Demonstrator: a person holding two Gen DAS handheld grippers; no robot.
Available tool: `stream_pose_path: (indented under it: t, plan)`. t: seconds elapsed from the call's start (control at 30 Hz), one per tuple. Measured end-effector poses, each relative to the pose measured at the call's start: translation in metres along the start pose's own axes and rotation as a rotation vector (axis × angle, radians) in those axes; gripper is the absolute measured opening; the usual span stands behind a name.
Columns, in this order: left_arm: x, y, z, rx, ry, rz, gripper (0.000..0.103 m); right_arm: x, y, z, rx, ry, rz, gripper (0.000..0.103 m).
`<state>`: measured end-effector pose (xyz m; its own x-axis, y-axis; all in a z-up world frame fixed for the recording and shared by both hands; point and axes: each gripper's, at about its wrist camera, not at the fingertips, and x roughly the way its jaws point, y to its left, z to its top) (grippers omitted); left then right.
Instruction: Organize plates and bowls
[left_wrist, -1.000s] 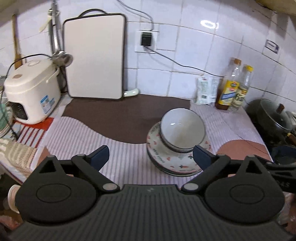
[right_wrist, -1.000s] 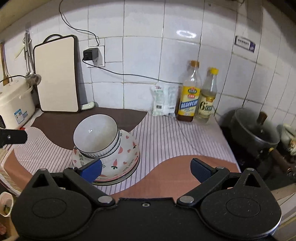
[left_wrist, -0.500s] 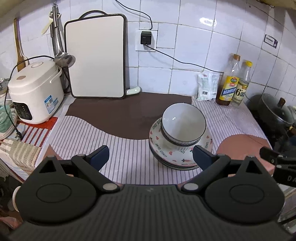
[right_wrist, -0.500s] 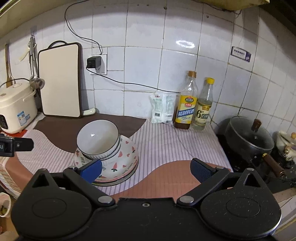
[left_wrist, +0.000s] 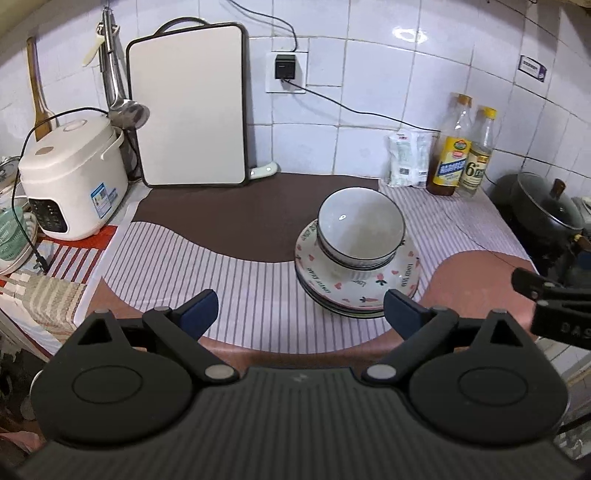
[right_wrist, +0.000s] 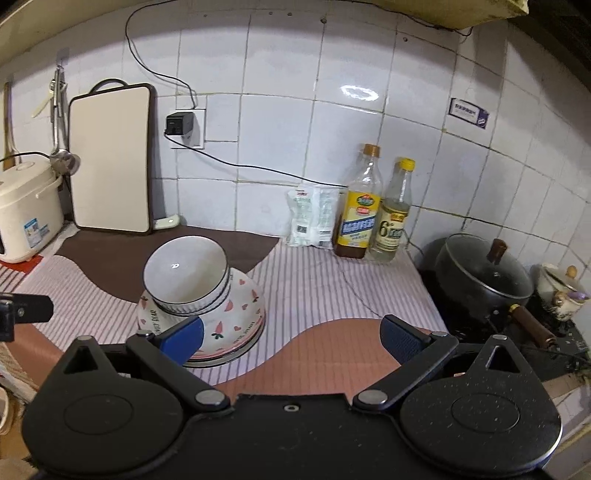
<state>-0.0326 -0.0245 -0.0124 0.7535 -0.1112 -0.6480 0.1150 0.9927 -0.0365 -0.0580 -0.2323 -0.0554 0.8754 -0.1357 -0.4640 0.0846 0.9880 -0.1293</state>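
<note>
The bowls (left_wrist: 361, 225) and the plates (left_wrist: 356, 286) under them look like glazed ceramic, smooth and glossy. The mat (left_wrist: 236, 273) below has a woven, matt surface with fine stripes. The wall tiles (right_wrist: 280, 122) are shiny and reflect the light. The ladle (left_wrist: 127, 110) is polished metal. The rice cooker (left_wrist: 70, 184) is smooth white plastic. The two bottles (right_wrist: 376, 206) seem to be clear plastic or glass with glossy paper labels. The left gripper (left_wrist: 301, 312) is matt black plastic.

Counted: two grippers (left_wrist: 301, 312) (right_wrist: 291, 338); two bottles (left_wrist: 450, 155) (left_wrist: 478, 153); one rice cooker (left_wrist: 70, 181); one cutting board (left_wrist: 188, 122); one pot (left_wrist: 543, 206); nested bowls (left_wrist: 360, 225) and stacked plates (left_wrist: 317, 273), number unclear.
</note>
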Motion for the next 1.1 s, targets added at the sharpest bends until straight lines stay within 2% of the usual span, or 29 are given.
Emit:
stream_pose_path:
  t: [0.57, 0.9, 1.1]
  plan:
    - [-0.007, -0.007, -0.005, 0.022, -0.052, 0.047, 0.1, -0.009, -0.004, -0.006, 0.019, -0.059, 0.006, 0.103]
    - [0.004, -0.009, -0.011, 0.019, -0.065, 0.025, 0.101, -0.009, -0.005, -0.01, 0.046, -0.116, 0.011, 0.103]
    - [0.008, -0.01, -0.015, 0.015, -0.069, 0.021, 0.1, -0.005, -0.002, -0.012, 0.036, -0.119, -0.008, 0.103]
